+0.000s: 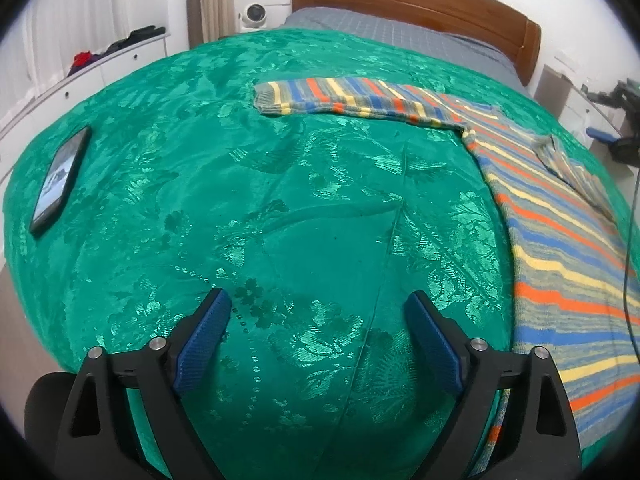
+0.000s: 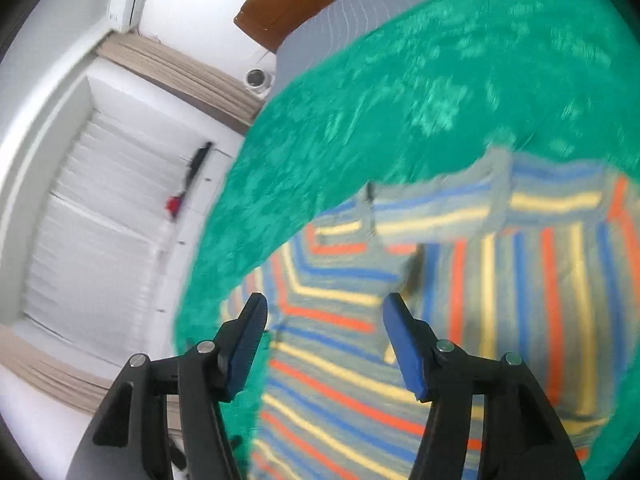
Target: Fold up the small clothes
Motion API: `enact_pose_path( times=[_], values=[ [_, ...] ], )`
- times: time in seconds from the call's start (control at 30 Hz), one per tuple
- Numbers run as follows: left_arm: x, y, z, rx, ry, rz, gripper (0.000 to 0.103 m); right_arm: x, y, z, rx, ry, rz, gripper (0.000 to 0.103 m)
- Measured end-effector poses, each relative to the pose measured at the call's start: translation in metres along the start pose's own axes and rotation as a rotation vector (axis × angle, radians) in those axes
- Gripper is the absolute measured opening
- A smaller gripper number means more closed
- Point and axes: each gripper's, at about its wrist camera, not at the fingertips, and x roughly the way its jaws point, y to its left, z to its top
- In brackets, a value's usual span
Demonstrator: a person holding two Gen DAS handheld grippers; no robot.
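Observation:
A small striped knit sweater (image 1: 560,224) in grey, blue, orange and yellow lies on the green bedspread (image 1: 240,200). One sleeve (image 1: 352,100) stretches flat to the left, and the other sleeve is folded over the body. My left gripper (image 1: 320,304) hovers open over bare bedspread, left of the sweater, with nothing between its fingers. In the blurred, tilted right wrist view the sweater (image 2: 440,300) fills the lower right. My right gripper (image 2: 324,312) hangs open above the sweater's body, with nothing between its blue pads.
A black phone (image 1: 58,180) lies on the bedspread at the far left. A wooden headboard (image 1: 420,4) and grey sheet close the far end. White drawers (image 1: 100,68) with dark clothes on top stand to the left. A cable (image 1: 630,240) hangs at the right edge.

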Motion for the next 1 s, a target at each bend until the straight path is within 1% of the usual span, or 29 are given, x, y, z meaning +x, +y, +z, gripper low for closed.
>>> enact_pose_path(
  times=[0.03, 0.07, 0.17, 0.2, 0.3, 0.37, 0.43, 0.47, 0.5, 0.57, 0.67, 0.73, 0.8, 0.83, 1.0],
  values=[
    [0.0, 0.0, 0.0, 0.001, 0.0, 0.0, 0.095, -0.004, -0.004, -0.004, 0.008, -0.007, 0.019, 0.06],
    [0.001, -0.001, 0.0, 0.003, -0.001, -0.001, 0.095, -0.011, -0.008, -0.007, 0.008, -0.018, 0.014, 0.061],
    [0.003, -0.004, 0.0, 0.017, -0.001, 0.007, 0.099, -0.03, -0.025, -0.012, 0.014, -0.054, -0.069, 0.062],
    [0.003, -0.005, -0.001, 0.022, -0.002, 0.01, 0.1, -0.041, -0.036, -0.015, 0.03, -0.066, -0.093, 0.062],
    [0.004, -0.008, -0.002, 0.035, -0.002, 0.019, 0.102, -0.053, -0.071, -0.022, 0.097, -0.079, -0.134, 0.062],
    [0.006, -0.009, -0.003, 0.045, 0.001, 0.026, 0.102, -0.056, -0.1, -0.03, 0.145, -0.058, -0.193, 0.062],
    [0.007, -0.01, -0.003, 0.054, 0.002, 0.033, 0.102, -0.054, -0.125, -0.039, 0.189, -0.017, -0.285, 0.062],
    [0.007, -0.011, -0.003, 0.056, 0.002, 0.034, 0.102, -0.058, -0.133, -0.045, 0.199, -0.02, -0.311, 0.06],
    [0.007, -0.01, -0.004, 0.058, 0.002, 0.033, 0.102, -0.064, -0.135, -0.05, 0.201, -0.043, -0.311, 0.056],
    [0.007, -0.011, -0.004, 0.061, 0.002, 0.035, 0.103, -0.084, -0.129, -0.059, 0.186, -0.096, -0.317, 0.056],
    [0.009, -0.013, -0.005, 0.074, 0.0, 0.051, 0.103, -0.113, -0.108, -0.076, 0.097, -0.145, -0.352, 0.057],
    [0.01, -0.014, -0.005, 0.075, -0.003, 0.051, 0.103, -0.129, -0.093, -0.094, 0.021, -0.163, -0.421, 0.065],
    [0.01, -0.012, -0.005, 0.07, -0.004, 0.039, 0.103, -0.142, -0.082, -0.113, -0.032, -0.185, -0.501, 0.066],
    [0.01, -0.011, -0.005, 0.07, -0.005, 0.037, 0.103, -0.151, -0.08, -0.128, -0.05, -0.196, -0.535, 0.066],
    [0.009, -0.012, -0.006, 0.074, -0.019, 0.04, 0.103, -0.183, -0.079, -0.204, -0.081, -0.247, -0.707, 0.067]
  ],
)
